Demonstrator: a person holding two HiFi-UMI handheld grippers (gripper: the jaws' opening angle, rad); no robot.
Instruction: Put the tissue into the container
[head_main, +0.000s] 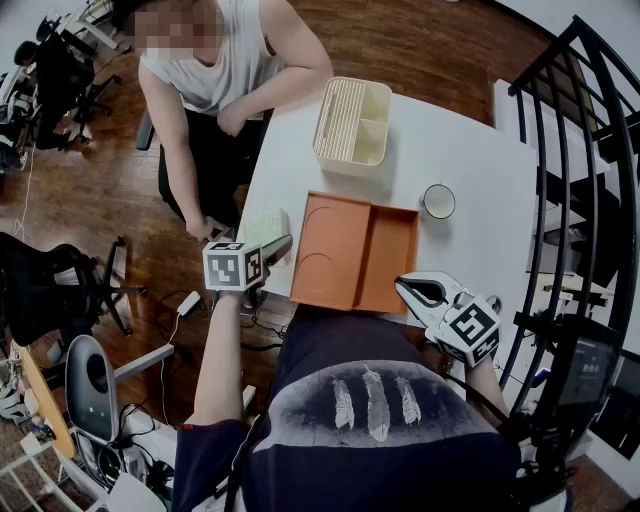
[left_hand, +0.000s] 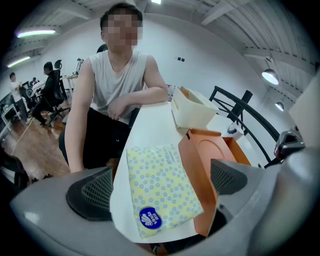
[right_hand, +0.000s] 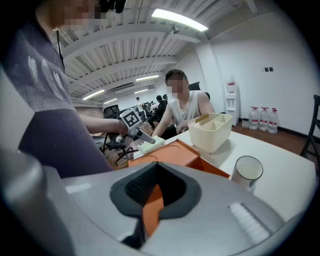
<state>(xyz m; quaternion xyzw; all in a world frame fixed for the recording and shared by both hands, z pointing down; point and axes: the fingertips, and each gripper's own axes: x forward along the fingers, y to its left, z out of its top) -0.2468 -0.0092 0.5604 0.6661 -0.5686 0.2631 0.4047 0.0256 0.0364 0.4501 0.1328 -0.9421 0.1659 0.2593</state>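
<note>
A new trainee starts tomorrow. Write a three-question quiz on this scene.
1. True or false: the tissue pack is already inside the cream container.
2. How do the left gripper jaws stand?
A) shut, holding nothing
B) wide apart, with the tissue pack lying on the table between them
C) clamped on the pack and lifting it
3. Fill in: in the head view, the round white thing standing on the table just right of the orange tray is a ____.

Key:
1. False. It lies on the table, left of the tray.
2. B
3. cup
</note>
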